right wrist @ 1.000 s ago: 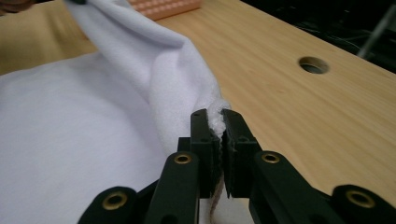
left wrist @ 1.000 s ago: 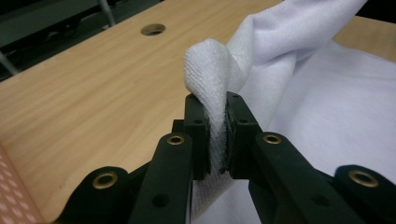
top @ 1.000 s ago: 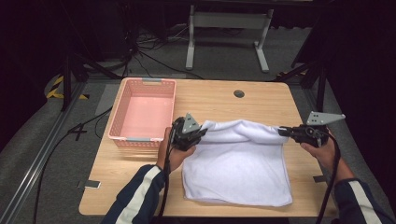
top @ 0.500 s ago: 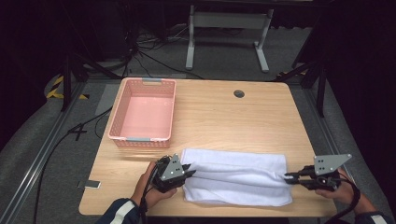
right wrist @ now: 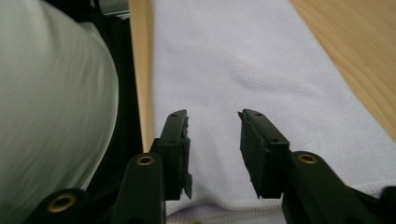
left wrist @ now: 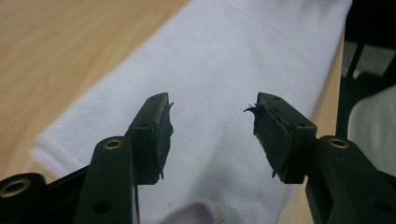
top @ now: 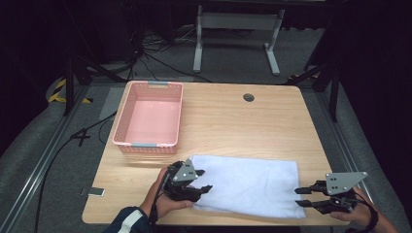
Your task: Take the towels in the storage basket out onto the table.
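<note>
A pink plastic basket [top: 148, 119] with latticed walls sits on the left of the wooden table [top: 233, 121]. Nearer the front edge lies a white towel [top: 245, 185], folded into a long rectangle, soft and finely knit. The left gripper [top: 203, 180] hovers over its left end, jaws spread wide, holding nothing. The right gripper [top: 302, 196] sits at the towel's right end, jaws parted and empty. The left gripper view shows a ribbed hem on the towel [left wrist: 224, 84]; the right gripper view shows the table's front edge beside the towel [right wrist: 243, 60].
</note>
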Tool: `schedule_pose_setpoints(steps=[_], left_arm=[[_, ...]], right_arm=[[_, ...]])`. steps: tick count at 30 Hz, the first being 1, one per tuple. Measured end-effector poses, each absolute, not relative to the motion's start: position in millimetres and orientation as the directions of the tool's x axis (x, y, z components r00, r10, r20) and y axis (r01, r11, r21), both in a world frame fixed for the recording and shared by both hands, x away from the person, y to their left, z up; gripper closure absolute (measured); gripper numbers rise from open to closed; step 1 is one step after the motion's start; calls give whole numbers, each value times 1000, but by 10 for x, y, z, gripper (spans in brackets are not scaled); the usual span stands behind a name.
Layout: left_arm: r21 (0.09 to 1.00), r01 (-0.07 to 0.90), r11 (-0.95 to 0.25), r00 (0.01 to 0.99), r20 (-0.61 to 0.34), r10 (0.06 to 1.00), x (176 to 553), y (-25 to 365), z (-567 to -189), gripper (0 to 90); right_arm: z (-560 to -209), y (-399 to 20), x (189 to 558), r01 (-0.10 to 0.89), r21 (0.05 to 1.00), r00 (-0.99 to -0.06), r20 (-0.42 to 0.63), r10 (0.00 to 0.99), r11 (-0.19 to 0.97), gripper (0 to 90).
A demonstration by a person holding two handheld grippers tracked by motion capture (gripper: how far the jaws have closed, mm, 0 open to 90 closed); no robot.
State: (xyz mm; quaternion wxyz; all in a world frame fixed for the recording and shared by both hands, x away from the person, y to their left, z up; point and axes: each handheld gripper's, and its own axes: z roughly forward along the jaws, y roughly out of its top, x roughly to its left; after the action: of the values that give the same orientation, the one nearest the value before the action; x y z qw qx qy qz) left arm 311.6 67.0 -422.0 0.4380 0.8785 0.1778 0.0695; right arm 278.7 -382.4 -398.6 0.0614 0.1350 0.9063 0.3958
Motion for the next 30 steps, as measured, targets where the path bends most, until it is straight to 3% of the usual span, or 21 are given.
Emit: schedule_pose_setpoints(steps=[2, 3, 6, 12, 14, 19, 24, 30], left_arm=[[736, 213, -642, 953, -13, 301, 3059, 595, -4333, 530], [708, 212, -674, 949, 15, 314, 3022, 595, -4372, 517], [698, 292, -654, 920, -18, 391, 2972, 686, -4464, 401], [699, 342, -628, 901, -55, 430, 2866, 873, -4547, 449], [715, 359, -599, 886, -60, 460, 2831, 913, -4521, 414], [752, 425, -504, 823, -90, 561, 2863, 1016, -4508, 226], [737, 449, -505, 802, -85, 591, 2901, 996, -4540, 176], [750, 460, -475, 800, -118, 588, 2898, 955, -4529, 172]], right_arm=[[-4056, -3773, 2794, 213, 710, -955, 7, 295, 671, 645], [-4107, -3753, 2800, 210, 696, -959, 10, 282, 687, 643], [-4278, -3717, 2850, 265, 650, -944, 26, 328, 712, 635], [-4435, -3743, 2947, 339, 620, -922, 68, 381, 708, 643], [-4403, -3745, 2949, 323, 625, -922, 37, 386, 711, 612], [-4234, -3638, 3017, 296, 698, -914, 8, 406, 652, 517], [-4101, -3399, 3215, 287, 724, -891, -38, 452, 627, 472], [-4011, -2966, 3430, 240, 722, -900, -85, 427, 649, 446]])
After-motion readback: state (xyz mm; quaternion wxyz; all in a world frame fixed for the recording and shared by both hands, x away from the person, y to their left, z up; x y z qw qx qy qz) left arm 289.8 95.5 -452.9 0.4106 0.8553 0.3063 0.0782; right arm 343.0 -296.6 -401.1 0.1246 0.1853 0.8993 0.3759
